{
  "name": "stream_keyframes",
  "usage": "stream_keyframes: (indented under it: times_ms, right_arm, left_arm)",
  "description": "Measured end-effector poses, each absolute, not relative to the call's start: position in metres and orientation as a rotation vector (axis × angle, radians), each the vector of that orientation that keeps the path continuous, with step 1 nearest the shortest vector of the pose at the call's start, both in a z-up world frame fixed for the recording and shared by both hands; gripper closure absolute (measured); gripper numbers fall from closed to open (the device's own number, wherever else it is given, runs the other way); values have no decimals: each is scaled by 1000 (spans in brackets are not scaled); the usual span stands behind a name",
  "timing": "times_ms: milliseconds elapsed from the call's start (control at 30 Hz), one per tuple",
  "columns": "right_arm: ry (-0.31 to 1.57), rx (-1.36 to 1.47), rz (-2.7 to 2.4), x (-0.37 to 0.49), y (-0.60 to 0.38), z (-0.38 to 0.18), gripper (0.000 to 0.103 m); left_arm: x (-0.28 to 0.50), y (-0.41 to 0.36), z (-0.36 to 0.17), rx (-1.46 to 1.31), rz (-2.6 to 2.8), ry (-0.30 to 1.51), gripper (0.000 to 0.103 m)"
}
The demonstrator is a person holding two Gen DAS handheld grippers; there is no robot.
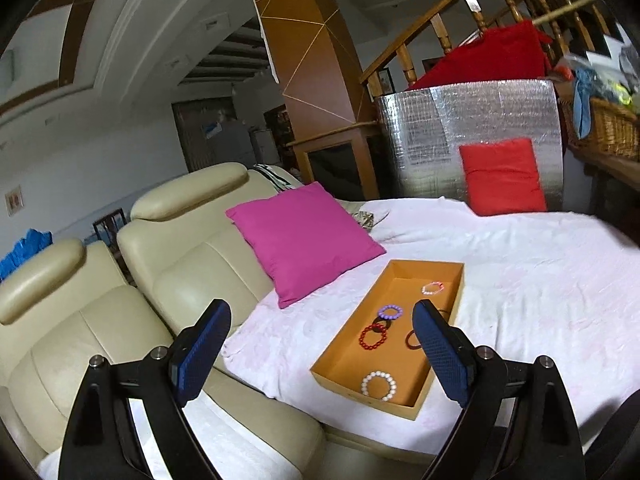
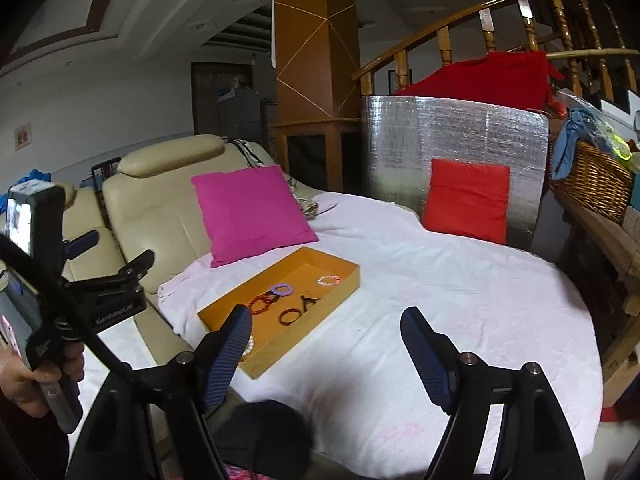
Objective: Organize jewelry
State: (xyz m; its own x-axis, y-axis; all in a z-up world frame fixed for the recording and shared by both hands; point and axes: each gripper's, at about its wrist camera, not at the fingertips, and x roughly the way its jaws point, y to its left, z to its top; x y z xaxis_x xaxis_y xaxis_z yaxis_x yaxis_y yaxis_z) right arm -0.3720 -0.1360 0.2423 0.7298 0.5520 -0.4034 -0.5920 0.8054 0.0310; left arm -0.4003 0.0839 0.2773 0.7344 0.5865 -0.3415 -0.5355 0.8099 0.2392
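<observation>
1. Biggest first: the shallow orange cardboard tray [image 1: 416,410] sits on the white sheet-covered bed [image 1: 520,280], close to the bed's left edge where it meets the cream leather sofa [image 1: 160,264], just below the magenta square cushion [image 1: 304,240]. Its long axis runs diagonally, near corner toward the camera and far end toward the middle of the bed. Probably light and a bit floppy, so I'd take it by a long wall if it needs moving.

2. The red beaded bracelet [image 1: 373,336] lies flat mid-tray, overlapping a dark ring. Round beads likely roll and slip, so pinch across the bead strand, not the hole.

3. The white pearl-bead bracelet [image 1: 379,385] is at the tray's near end, lying flat. Likely stretchy elastic, so go easy.

4. The purple beaded bracelet [image 1: 389,312] sits just beyond the red one, with the dark brown plain bangle [image 2: 291,315] nearer the right wall. The bangle looks stiff, so it's the easiest grab.

5. The small pink-and-white beaded bracelet [image 1: 433,288] is toward the far end. There's also a little black clip-like thing [image 2: 307,301], too small to identify.

6. The left gripper [image 1: 322,354] is spread wide and holding nothing, hovering over the sofa-side edge. The right gripper [image 2: 326,354] is also spread and empty, above the bed's near edge.
</observation>
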Motion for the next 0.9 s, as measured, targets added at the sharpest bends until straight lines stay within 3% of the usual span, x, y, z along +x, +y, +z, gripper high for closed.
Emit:
stream_keyframes:
  times_ms: [900]
  right_arm:
    - [402, -42, 463, -335, -130, 231, 23]
  left_arm:
    - [-393, 75, 277, 106, 563, 412, 10]
